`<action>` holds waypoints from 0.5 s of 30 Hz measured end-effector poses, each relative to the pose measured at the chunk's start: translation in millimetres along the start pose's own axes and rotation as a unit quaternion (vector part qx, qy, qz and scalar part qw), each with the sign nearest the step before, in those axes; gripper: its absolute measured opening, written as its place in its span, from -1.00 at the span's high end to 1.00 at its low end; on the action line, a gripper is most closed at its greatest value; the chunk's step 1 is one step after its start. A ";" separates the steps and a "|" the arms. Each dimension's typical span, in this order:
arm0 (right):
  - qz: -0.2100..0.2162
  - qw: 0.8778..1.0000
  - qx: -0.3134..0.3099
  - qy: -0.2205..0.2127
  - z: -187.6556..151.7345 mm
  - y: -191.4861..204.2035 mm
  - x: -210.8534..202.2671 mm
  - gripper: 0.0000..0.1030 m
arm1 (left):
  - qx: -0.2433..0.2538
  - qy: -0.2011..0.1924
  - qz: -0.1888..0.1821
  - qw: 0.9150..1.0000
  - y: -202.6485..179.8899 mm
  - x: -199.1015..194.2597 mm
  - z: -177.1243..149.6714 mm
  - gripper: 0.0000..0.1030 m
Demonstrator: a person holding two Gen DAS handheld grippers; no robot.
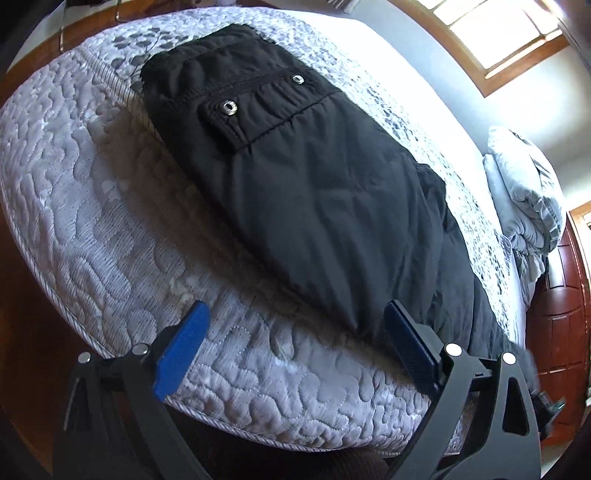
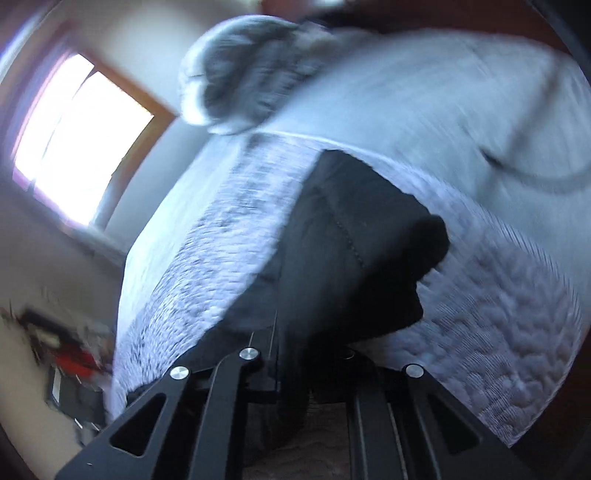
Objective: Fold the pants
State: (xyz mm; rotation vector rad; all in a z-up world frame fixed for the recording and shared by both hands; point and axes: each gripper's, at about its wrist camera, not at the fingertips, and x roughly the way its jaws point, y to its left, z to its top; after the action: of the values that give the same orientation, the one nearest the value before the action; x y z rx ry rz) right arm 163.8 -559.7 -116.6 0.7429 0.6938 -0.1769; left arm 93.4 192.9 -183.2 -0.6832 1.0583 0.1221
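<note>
Black pants (image 1: 295,177) with two metal snaps lie lengthwise on a quilted grey mattress (image 1: 92,206), the waist end at the far left. My left gripper (image 1: 295,332) hovers just over the pants' near edge, wide open, with nothing pressed between its blue pads (image 1: 184,350). In the blurred right wrist view the pants (image 2: 354,236) run away from the camera. My right gripper (image 2: 295,354) is shut on a fold of the black cloth, which drapes over its fingertips and hides them.
A bunched grey blanket (image 1: 524,192) lies on the mattress at the far right, also seen as a blanket (image 2: 240,77). A bright window (image 1: 491,33) sits beyond the bed. Dark wooden furniture (image 1: 561,314) stands by the bed's right end. Clutter (image 2: 70,354) lies on the floor.
</note>
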 end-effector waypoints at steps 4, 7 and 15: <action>0.017 0.990 -0.139 -0.013 -14.8 99.3 -11.1 0.80 | 0.017 -0.008 -0.003 1.000 -4.9 -12.2 -8.5 -0.85; 0.037 0.979 -0.201 0.000 -36.8 152.4 -7.2 0.80 | 0.023 -0.010 -0.010 1.000 -6.5 -18.3 -11.9 -0.86; 0.044 0.942 -0.327 0.063 -131.0 243.5 36.6 0.80 | 0.016 -0.009 -0.026 0.999 4.7 -29.4 -15.7 -0.86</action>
State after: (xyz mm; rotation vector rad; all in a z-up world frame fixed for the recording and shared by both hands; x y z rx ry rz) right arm 217.3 -289.6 -72.3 0.1451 0.7805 0.1846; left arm 64.7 194.2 -165.7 -0.6783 1.0223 0.0657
